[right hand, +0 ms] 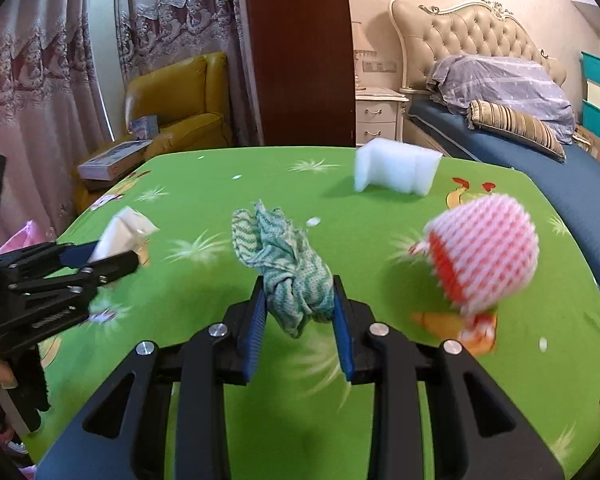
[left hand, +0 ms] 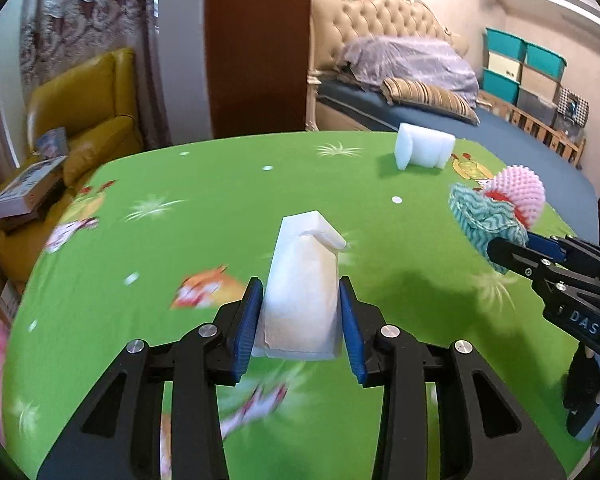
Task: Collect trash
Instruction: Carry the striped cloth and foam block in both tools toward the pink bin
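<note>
While left gripper (left hand: pixel 300 296) clamps white paper bag (left hand: pixel 302 280), right gripper (right hand: pixel 299 298) pinches green cloth (right hand: pixel 288 264).

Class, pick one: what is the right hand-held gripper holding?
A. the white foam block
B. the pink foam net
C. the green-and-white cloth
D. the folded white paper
C: the right hand-held gripper is clamped on the crumpled green-and-white cloth.
</note>
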`<state>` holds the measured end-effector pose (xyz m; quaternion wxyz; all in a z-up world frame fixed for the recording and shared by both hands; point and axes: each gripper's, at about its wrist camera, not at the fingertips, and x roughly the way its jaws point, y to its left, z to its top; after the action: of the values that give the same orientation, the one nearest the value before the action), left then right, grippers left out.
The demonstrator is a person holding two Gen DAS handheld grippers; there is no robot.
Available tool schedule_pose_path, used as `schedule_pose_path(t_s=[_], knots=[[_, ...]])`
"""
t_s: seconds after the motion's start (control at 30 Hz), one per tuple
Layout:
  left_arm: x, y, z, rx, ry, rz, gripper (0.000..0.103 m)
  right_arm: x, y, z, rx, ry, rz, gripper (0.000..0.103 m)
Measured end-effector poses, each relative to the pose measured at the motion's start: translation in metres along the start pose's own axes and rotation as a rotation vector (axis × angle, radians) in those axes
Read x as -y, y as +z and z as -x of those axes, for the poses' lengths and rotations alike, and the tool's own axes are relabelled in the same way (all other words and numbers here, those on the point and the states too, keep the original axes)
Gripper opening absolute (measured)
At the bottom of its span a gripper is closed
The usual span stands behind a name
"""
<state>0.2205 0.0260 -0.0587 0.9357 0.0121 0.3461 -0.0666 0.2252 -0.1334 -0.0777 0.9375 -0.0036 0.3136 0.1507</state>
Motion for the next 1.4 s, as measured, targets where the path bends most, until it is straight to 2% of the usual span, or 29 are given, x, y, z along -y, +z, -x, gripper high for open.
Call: schedule_pose_path(t_s=[0.23, 0.5, 0.97, 1.4], knots=[[-0.002, -0.037, 0.065, 0.095, 0.016, 0.034, 0.036, -0.033, -0.026, 0.045, 0.034, 0.025, 0.026, 0.030], [0.005, -0.060, 0.118, 0.185, 0.005, 0.006, 0.037, -0.064, -0.043, 0.090, 0.078, 0.043, 0.083, 0.031], [-0.011, -0.079, 0.140, 0.228, 0.026, 0.027, 0.037, -0.095, -0.044, 0.092, 0.081, 0.092, 0.107, 0.032], [-0.061, -0.096, 0.160, 0.257, 0.099, 0.088, 0.037, -0.156, -0.033, 0.081, 0.076, 0.200, 0.220, 0.032]])
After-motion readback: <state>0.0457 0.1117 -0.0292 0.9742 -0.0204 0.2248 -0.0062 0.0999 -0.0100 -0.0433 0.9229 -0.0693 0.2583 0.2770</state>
